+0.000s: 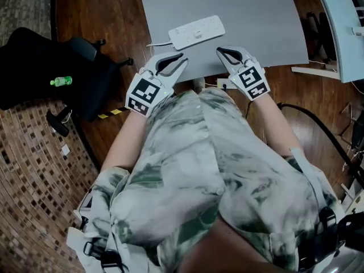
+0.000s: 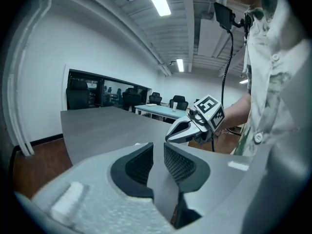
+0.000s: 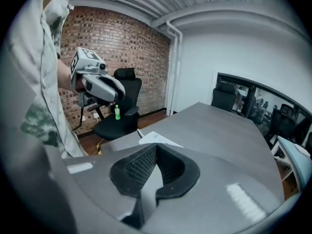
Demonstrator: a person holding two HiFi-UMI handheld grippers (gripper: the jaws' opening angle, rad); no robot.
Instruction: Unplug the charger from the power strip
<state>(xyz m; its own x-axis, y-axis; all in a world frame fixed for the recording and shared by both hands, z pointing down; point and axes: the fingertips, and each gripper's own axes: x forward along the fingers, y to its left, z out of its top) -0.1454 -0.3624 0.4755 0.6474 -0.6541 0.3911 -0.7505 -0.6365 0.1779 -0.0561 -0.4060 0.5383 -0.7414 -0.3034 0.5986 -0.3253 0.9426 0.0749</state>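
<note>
Power strip (image 1: 196,32): white, lies on gray table (image 1: 256,16), near front edge.
L gripper (image 2: 158,150): jaws a bit apart, nothing btwn.
R gripper (image 3: 154,149): jaws closed at tips, empty.
Both: near strip, not touching.

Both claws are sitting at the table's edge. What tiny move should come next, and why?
Probably ease both forward toward the power strip: it lies farther in on the grey table, while the left gripper and right gripper are at the near edge, holding nothing. What's plugged in can't be made out.
</note>
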